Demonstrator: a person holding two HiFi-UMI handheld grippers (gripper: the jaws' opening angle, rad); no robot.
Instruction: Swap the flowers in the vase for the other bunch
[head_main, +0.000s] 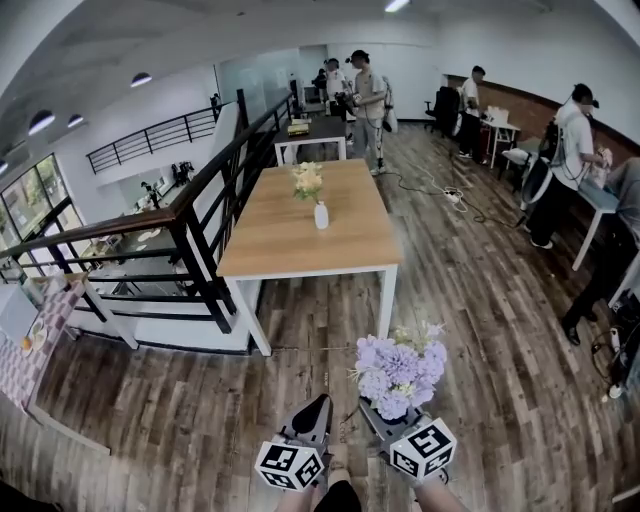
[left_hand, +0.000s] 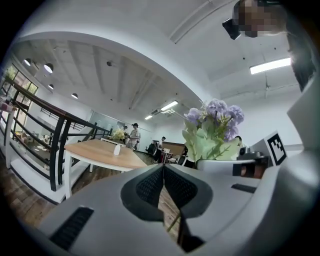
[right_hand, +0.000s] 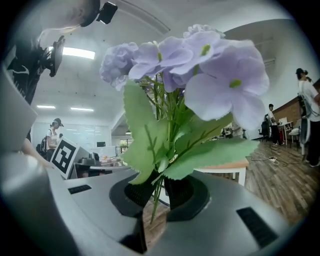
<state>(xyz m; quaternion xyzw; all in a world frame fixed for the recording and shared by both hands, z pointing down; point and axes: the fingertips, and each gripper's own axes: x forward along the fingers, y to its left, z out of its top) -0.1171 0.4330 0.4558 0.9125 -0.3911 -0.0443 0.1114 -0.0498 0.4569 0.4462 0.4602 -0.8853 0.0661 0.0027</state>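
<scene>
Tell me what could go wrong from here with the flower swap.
1. The right gripper pinches the purple bunch only by its thin stems, low down; the top-heavy head may tilt or slip out.
2. The white vase on the table looks small and light; pushing stems in could tip it unless the left gripper, now shut and empty, opens to steady it.

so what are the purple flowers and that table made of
The purple bunch looks artificial, fabric or plastic: matte petals, flat leaves with stamped-looking veins. The table has a light wood or wood-look laminate top, satin, faint grain; its white legs may be painted metal.
</scene>
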